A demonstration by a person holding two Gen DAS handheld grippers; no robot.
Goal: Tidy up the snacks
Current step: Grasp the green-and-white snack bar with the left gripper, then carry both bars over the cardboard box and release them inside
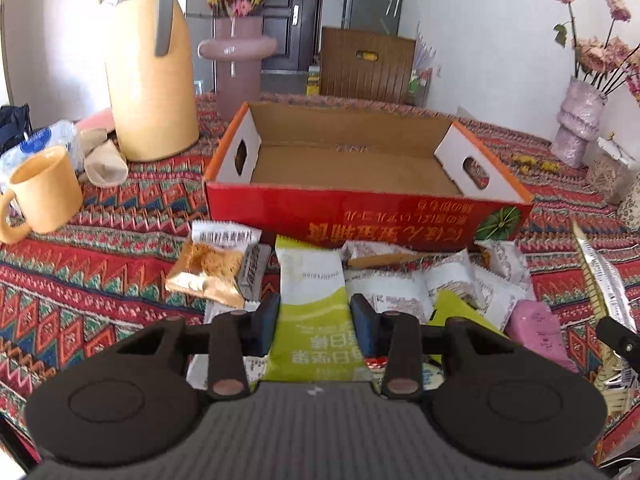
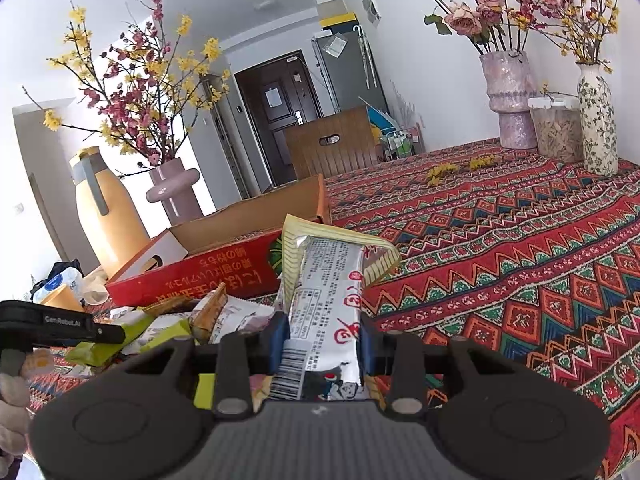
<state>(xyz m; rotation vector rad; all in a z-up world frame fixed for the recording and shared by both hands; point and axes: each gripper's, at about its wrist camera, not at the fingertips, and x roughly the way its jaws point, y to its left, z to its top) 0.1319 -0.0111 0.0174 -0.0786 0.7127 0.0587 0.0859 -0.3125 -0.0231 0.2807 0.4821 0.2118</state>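
An open red cardboard box (image 1: 360, 216) with a bare brown floor stands on the patterned tablecloth; it also shows in the right wrist view (image 2: 208, 276). A pile of snack packets (image 1: 440, 284) lies in front of it. My left gripper (image 1: 315, 312) is shut on a green-and-white snack packet (image 1: 312, 304), just in front of the box. My right gripper (image 2: 322, 334) is shut on a silver snack packet (image 2: 328, 280) with red print, held up to the right of the box. That silver packet also shows at the right edge of the left wrist view (image 1: 600, 280).
A yellow thermos jug (image 1: 148, 80), a yellow mug (image 1: 44, 192) and a pink vase of flowers (image 1: 238, 56) stand left of the box. More vases (image 2: 508, 100) and a jar (image 2: 556, 132) stand at the far right. A wooden chair (image 1: 366, 64) is behind the table.
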